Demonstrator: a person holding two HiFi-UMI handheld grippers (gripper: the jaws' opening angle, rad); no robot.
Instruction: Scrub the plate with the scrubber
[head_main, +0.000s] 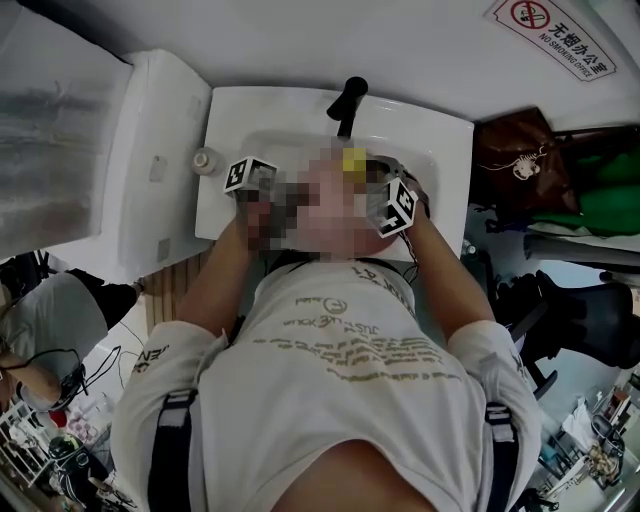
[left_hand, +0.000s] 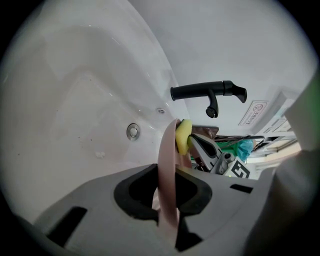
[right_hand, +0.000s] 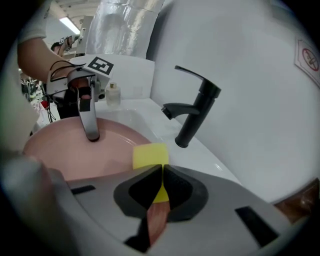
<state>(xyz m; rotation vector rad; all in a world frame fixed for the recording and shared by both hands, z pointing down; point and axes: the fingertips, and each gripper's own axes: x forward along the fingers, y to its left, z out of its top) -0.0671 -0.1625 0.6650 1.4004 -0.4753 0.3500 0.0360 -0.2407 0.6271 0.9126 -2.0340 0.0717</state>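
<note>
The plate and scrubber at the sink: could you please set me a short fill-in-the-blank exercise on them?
1. The left gripper is shut on the rim of a ____ plate.
2. The right gripper holds a ____ scrubber.
3. The faucet over the white sink is ____.

Missing words: pink; yellow; black.

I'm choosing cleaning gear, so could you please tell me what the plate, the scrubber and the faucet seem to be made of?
The plate looks plastic or melamine: smooth matte pink, thin rim. The scrubber looks foam sponge: dull yellow, squashed where clamped. The faucet is probably metal, coated matte black.
</note>
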